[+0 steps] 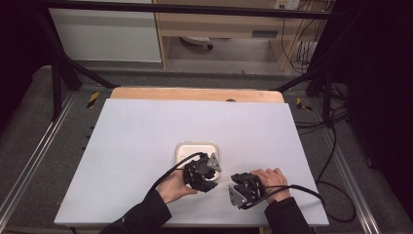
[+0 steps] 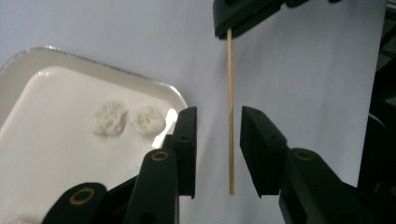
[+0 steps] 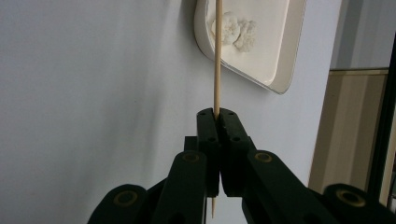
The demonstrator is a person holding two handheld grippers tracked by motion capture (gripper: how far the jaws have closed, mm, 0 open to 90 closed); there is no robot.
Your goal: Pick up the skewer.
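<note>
Our right gripper [image 3: 217,116] has its fingers [image 3: 208,140] pressed tight on a thin wooden stick [image 3: 216,60]. The stick pokes out past the fingertips, and its short sharp end sticks out behind them. Our left gripper [image 2: 218,135] has its fingers [image 2: 187,140] open a little way, one on each side of the stick's free end. They do not touch the stick; we can see a gap on both sides. The stick reaches from the right gripper across to the left one, above the white counter [image 1: 146,131]. Just beside our left fingers sits a small white tray [image 2: 154,84] with two pale, crumbly round pieces of food [image 2: 128,119] in it. From high up, we see the tray near the middle of the counter, and both hands close to the near edge.
</note>
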